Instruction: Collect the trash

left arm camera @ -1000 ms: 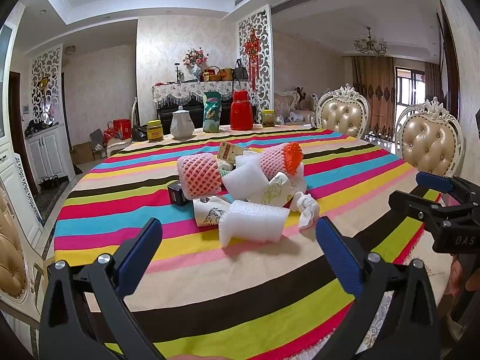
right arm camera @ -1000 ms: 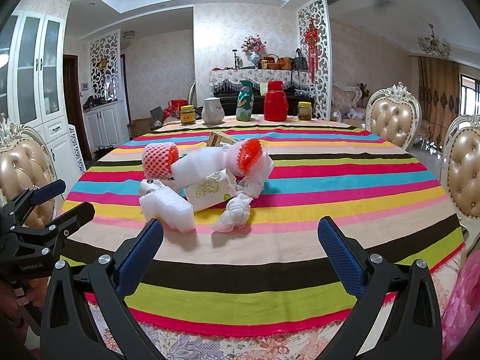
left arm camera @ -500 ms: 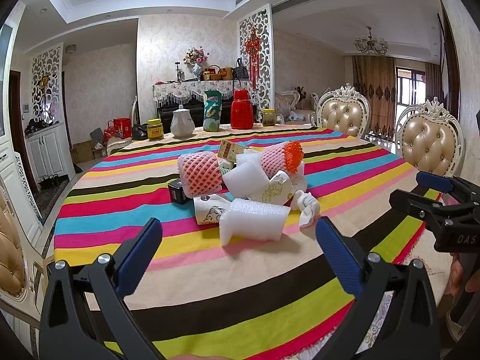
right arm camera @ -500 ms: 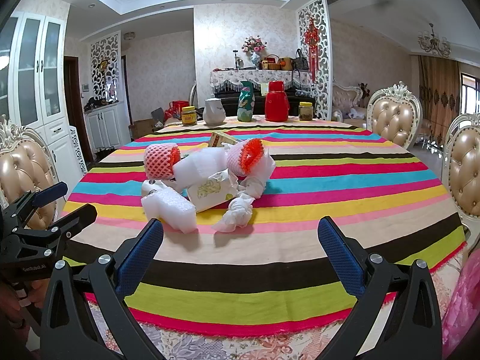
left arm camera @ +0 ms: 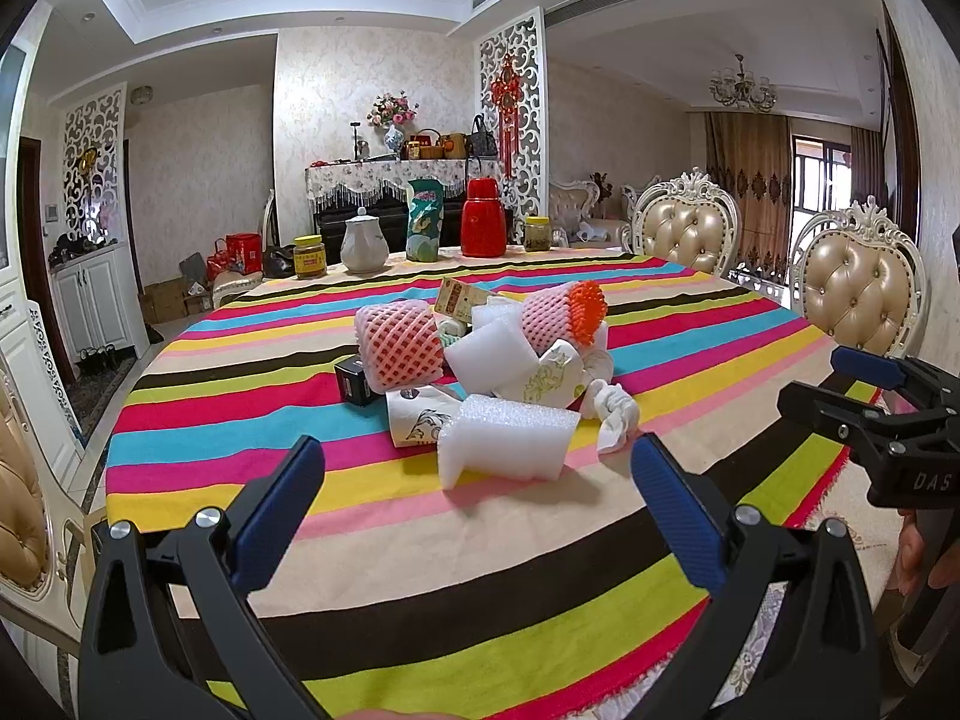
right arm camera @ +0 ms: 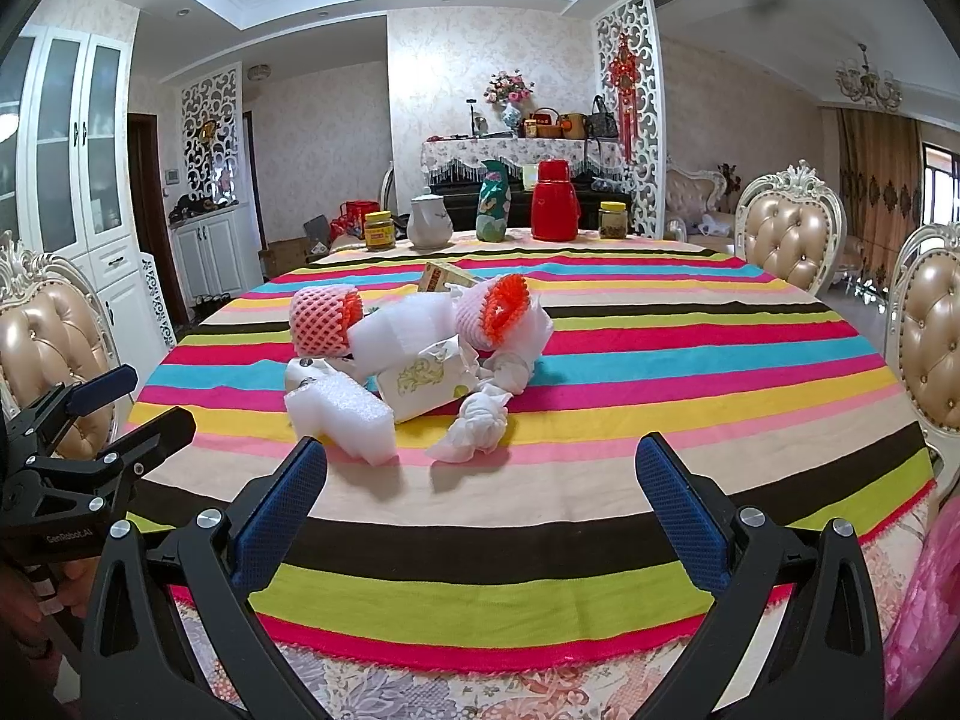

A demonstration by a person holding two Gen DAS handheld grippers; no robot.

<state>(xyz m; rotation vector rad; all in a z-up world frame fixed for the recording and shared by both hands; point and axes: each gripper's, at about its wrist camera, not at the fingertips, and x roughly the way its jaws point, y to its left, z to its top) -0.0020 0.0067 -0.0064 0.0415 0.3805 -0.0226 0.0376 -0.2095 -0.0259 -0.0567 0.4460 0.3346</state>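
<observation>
The left hand-held gripper [left arm camera: 474, 501] and the right hand-held gripper [right arm camera: 480, 504] both hover low over the near edge of the striped surface [right arm camera: 660, 372], each with its blue-padded fingers spread wide apart and holding nothing. The trash lies heaped near the middle of the surface: a white foam sheet [left arm camera: 504, 444] nearest, a crumpled tissue [right arm camera: 474, 429] just beside it, a printed paper wrapper [right arm camera: 420, 384], two pink foam fruit nets [left arm camera: 399, 345] and a small black box [left arm camera: 355, 381] touching the pile.
</observation>
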